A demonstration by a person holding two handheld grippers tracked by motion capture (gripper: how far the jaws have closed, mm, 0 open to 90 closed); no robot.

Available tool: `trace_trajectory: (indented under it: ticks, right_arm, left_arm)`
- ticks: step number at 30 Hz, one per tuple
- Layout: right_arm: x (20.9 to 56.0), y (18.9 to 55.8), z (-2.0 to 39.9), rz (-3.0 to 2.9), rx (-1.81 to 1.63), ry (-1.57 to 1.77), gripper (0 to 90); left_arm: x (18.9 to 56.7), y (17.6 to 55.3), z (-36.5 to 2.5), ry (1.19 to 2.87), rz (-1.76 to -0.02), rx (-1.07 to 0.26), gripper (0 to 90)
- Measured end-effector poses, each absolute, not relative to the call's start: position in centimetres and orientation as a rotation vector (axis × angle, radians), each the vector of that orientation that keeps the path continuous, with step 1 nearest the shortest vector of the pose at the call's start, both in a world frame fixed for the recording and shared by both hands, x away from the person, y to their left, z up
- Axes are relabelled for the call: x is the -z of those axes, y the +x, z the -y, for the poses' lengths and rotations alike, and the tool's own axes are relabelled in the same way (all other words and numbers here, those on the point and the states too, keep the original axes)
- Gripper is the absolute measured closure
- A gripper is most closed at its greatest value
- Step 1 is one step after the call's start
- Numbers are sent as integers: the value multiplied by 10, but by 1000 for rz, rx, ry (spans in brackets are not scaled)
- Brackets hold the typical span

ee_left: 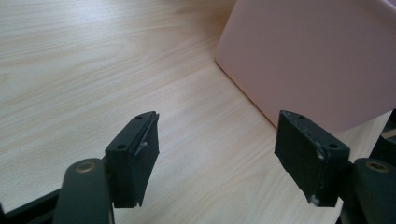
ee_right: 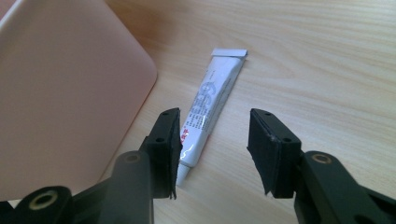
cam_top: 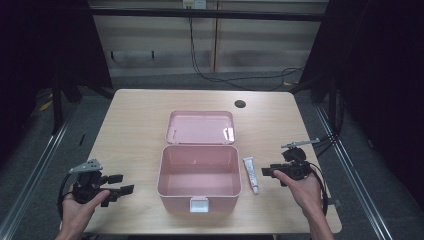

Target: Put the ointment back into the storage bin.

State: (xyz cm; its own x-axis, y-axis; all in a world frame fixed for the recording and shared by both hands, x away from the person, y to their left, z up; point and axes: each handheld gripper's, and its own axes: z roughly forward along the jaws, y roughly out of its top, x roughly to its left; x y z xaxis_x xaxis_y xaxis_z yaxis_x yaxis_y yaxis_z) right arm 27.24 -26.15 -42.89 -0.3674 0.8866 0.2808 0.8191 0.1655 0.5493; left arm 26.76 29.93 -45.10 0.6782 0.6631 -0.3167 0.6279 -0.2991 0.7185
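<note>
step: looks like picking up the white tube with the right gripper, probably headed for the open pink box
right gripper: wide open, nothing between the jaws, hovering just right of the tube; in the right gripper view jaws straddle the cap end but sit a bit off to one side, tube closer to the left jaw
left gripper: also spread open and empty, parked near the box's left wall, well apart from the tube; box wall ahead of its jaws
tube location: flat on the table, just beside the box's right wall, not touching as far as can be told
tube axis: long axis runs roughly front to back on the table, nearly parallel to the box's right side
tube pointing: cap end toward the person's side, flat crimped end away toward the far edge
how to do it well: shift slightly toward the box so the tube sits centred between the jaws, keep jaws across the short width, not along the length
grip spot: probably best around mid-body, since the cap end is narrow and could slip
watch out: box wall close on that side, left jaw could bump it going down
lid: flipped back behind the box, so drop-in path looks free
</note>
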Motion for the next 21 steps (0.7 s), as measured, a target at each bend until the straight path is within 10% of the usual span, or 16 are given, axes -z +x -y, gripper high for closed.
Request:
trace_trajectory:
  ticks: [21]
  right_arm:
    - [434, 313, 226, -2501, -728, 1771, 502]
  left_arm:
    - [451, 268, -300, 2002, -1006, -31, 301]
